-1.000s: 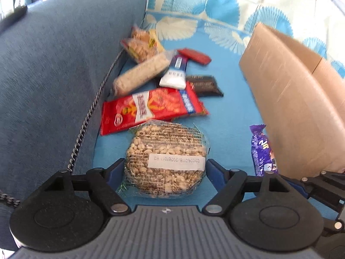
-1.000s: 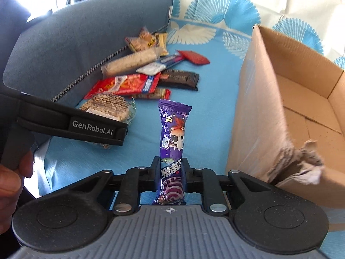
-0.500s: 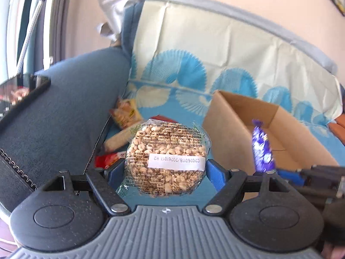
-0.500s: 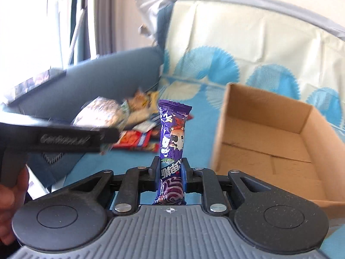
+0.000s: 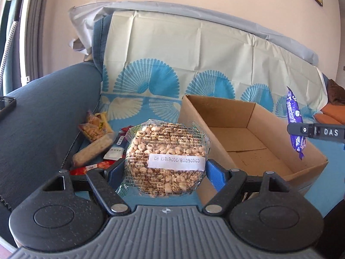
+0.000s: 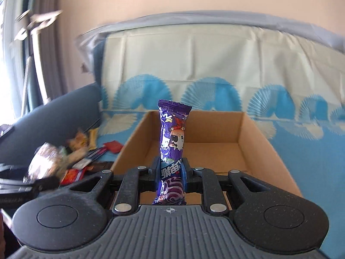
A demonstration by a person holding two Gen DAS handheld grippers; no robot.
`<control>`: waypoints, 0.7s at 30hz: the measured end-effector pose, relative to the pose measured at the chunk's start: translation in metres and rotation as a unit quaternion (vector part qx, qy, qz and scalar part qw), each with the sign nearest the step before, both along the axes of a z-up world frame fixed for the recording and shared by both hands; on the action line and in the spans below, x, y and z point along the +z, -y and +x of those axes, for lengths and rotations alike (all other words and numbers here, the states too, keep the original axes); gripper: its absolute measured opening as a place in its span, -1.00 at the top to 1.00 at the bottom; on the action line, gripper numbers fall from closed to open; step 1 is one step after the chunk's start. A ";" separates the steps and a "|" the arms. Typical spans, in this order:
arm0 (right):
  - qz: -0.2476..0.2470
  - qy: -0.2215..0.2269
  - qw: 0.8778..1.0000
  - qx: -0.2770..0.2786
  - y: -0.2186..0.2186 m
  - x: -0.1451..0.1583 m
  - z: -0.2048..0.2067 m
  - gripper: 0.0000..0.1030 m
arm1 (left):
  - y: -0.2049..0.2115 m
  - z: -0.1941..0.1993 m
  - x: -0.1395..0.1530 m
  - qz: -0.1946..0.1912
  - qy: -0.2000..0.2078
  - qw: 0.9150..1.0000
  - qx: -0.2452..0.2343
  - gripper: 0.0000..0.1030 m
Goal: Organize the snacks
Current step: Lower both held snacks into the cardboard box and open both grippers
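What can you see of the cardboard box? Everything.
The cardboard box is plain brown corrugated card, open-topped with no top flaps showing, shallow and rectangular. It looks empty: only the bare floor with its bottom-flap seams shows. It sits upright on the blue patterned cover draped over the sofa, to the right of the loose snacks. Nothing visibly touches it besides the cover. The purple snack bar, clamped in the right gripper, is held at its near edge.
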State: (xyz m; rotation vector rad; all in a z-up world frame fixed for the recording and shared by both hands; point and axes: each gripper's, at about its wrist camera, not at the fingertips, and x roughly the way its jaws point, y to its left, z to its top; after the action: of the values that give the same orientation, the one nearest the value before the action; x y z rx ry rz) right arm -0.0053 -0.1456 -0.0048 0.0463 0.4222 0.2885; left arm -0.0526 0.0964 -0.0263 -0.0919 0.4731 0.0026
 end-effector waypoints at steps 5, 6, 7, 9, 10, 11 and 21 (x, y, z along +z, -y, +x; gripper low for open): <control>0.023 0.012 0.999 -0.029 0.025 -0.004 0.020 0.62 | 0.010 0.008 0.003 -0.011 0.000 1.000 -0.009 -0.62; 0.030 0.008 0.999 -0.034 0.027 -0.006 0.025 0.62 | 0.013 0.009 0.004 -0.011 0.001 1.000 -0.012 -0.62; 0.036 0.002 0.999 -0.038 0.028 -0.009 0.027 0.62 | 0.016 0.010 0.006 -0.010 0.002 1.000 -0.016 -0.62; 0.037 -0.002 0.999 -0.039 0.026 -0.012 0.028 0.62 | 0.021 0.011 0.009 -0.007 0.007 1.000 -0.025 -0.62; 0.032 0.001 0.999 -0.037 0.023 -0.013 0.027 0.61 | 0.024 0.011 0.010 -0.005 0.009 1.000 -0.029 -0.62; 0.025 0.006 0.999 -0.035 0.020 -0.013 0.024 0.61 | 0.027 0.012 0.010 -0.003 0.010 0.999 -0.033 -0.62; 0.026 0.015 0.999 -0.042 0.020 -0.015 0.025 0.61 | 0.059 0.038 0.018 0.031 0.030 0.996 -0.077 -0.62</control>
State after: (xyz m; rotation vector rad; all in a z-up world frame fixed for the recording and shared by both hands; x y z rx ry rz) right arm 0.0199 -0.1659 -0.0196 0.1098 0.3819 0.2177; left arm -0.0146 0.0372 -0.0088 0.0053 0.4185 -0.1370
